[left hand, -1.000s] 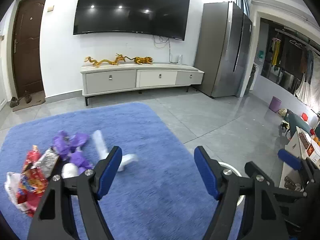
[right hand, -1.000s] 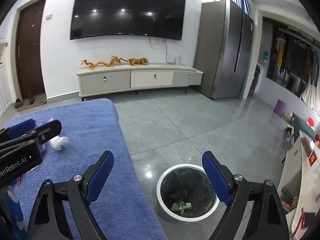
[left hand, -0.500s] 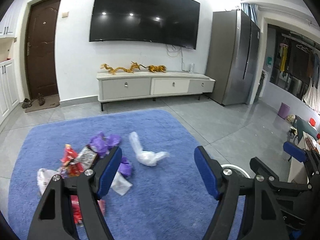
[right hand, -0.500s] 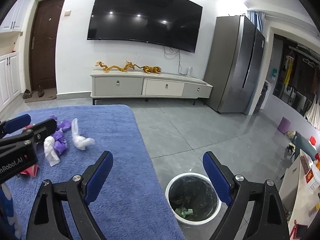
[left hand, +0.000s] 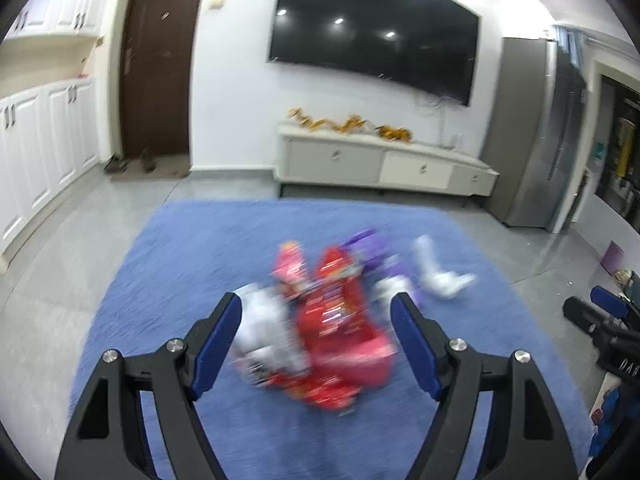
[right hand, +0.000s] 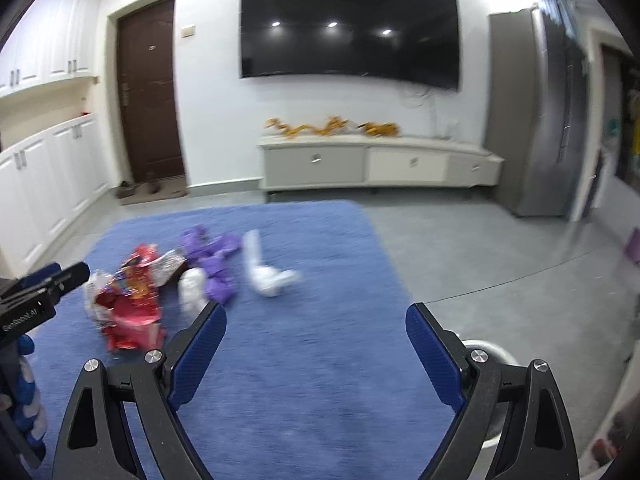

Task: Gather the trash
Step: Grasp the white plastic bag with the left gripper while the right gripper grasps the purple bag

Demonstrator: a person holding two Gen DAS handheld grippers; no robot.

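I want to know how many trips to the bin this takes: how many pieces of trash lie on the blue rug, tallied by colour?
Red crinkly snack wrappers: 2
Purple crumpled plastic pieces: about 3, bunched and blurred
White or clear crumpled plastic bags: 3
Total: about 8

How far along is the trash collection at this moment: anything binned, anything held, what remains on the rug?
Done: nothing visibly binned; only the bin's white rim shows, contents hidden.
In hand: nothing. The left hand-held gripper is opening, framing the red snack wrapper without gripping it; the right hand-held gripper is open and empty.
Left: red wrapper, purple wrappers, white plastic bag, all on the blue rug.
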